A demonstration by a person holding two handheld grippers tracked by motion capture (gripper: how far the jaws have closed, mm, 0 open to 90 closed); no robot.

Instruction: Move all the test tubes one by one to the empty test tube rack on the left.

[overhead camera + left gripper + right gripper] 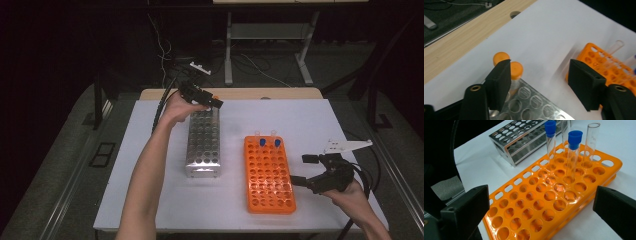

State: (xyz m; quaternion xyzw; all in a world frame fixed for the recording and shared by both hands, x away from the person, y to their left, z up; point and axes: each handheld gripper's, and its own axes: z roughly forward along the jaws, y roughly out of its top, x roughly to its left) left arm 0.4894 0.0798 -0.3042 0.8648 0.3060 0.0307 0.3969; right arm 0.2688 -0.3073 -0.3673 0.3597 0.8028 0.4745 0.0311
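My left gripper (212,102) hovers over the far end of a metal tube rack (203,142), and its jaws stand open (540,82). Two orange-capped tubes (516,71) stand in the far corner of that rack (531,105). The nearer tube sits right beside the left jaw, and nothing is pressed between the pads. My right gripper (302,170) is held open at the right side of an orange tube rack (268,175). In the right gripper view the jaws (541,215) frame that rack (524,192), which holds two blue-capped tubes (574,147) and two uncapped glass tubes (591,140) at its far end.
Both racks stand on a white sheet (150,165) over a wooden table, whose bare edge (250,93) runs along the far side. A cable trails from each gripper. Dark floor and table legs lie beyond the table.
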